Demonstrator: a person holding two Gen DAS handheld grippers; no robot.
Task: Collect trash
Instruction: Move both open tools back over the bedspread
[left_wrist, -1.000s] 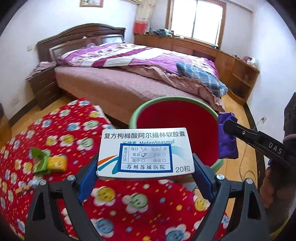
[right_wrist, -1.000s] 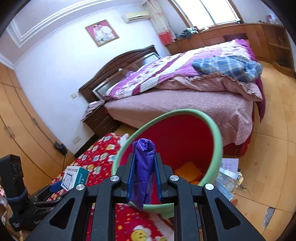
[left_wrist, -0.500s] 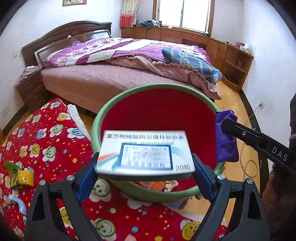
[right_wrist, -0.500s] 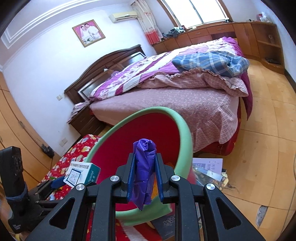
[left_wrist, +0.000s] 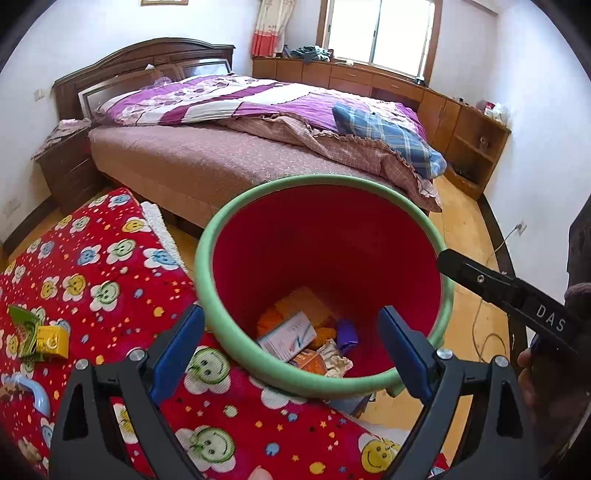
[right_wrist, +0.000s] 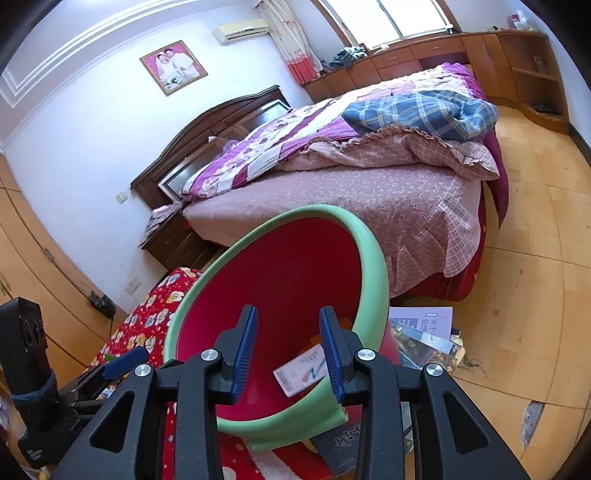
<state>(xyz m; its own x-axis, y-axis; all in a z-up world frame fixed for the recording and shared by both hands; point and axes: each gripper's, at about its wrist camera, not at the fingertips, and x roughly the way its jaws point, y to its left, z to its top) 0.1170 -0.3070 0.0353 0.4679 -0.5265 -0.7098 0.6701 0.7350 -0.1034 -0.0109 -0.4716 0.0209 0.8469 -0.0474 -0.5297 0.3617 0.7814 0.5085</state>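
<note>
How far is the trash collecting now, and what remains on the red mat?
Done: the medicine box and purple wrapper lie inside the red bin. In hand: nothing; left gripper and right gripper both have open jaws. Left: the yellow box and green wrapper on the mat.

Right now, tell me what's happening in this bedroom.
A person is collecting trash with two handheld grippers. The left gripper and right gripper both hang with jaws open and empty over the red bin. The medicine box and purple wrapper lie inside. A yellow carton waits on the red mat.
</note>
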